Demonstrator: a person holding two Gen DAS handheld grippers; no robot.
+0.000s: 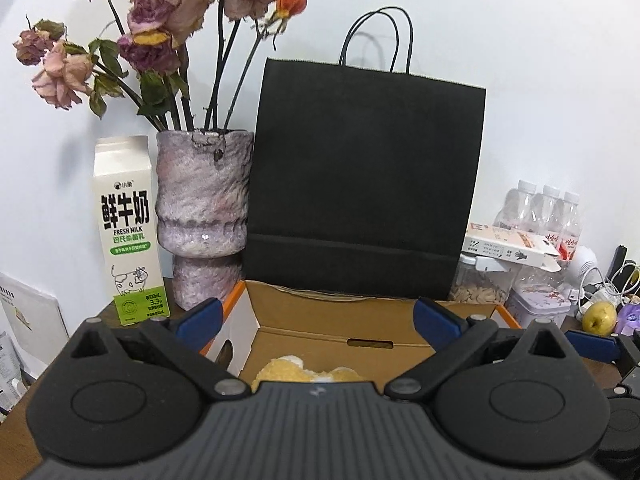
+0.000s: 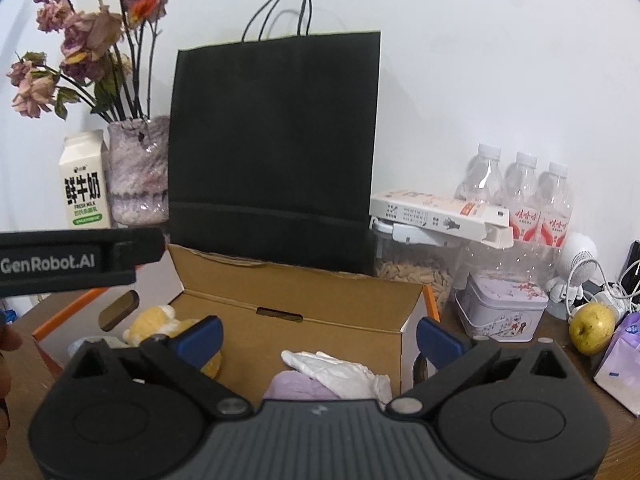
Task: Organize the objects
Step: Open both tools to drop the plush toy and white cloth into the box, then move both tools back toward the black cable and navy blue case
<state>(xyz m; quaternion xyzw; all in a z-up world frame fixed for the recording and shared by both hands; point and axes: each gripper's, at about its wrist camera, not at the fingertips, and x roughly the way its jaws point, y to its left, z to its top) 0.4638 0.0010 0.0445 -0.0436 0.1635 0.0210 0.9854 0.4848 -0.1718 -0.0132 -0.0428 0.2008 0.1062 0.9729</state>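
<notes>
Left wrist view. The left gripper [image 1: 316,316] hangs over the near edge of an open cardboard box [image 1: 320,320], its jaws spread wide with nothing between them. Below it, inside the box, we see the top of a yellow plush toy [image 1: 288,372], mostly hidden behind the gripper body. We judge the toy light, soft and squashy: a pinch across its bulk should hold, with no risk of breakage. Behind the box a black paper bag [image 1: 364,176] stands upright against the wall; whether it holds anything we cannot tell. To its left stand a milk carton [image 1: 128,232] and a mottled vase [image 1: 204,220] of dried flowers [image 1: 160,32]. The vase looks heavy and breakable, the flowers brittle.

Right wrist view. The right gripper [image 2: 320,340] is likewise wide open and empty, above the right half of the same box. Here the box contents show better: the yellow toy at the left end, a white crumpled plastic glove [image 2: 340,372] lying on a lilac soft thing [image 2: 296,388] at the near right. The glove is flimsy and slippery; we would gather a fold, not an edge. What the lilac thing is we cannot tell.

Right of the box:
- a clear jar [image 2: 416,276] holding pale seeds, a flat carton [image 2: 440,208] lying on its lid
- a lidded tin [image 2: 500,308], contents unseen
- three water bottles [image 2: 520,192], a yellow-green apple [image 2: 592,328]: firm, round, apt to roll

The left gripper's side enters at the left edge of this view.
</notes>
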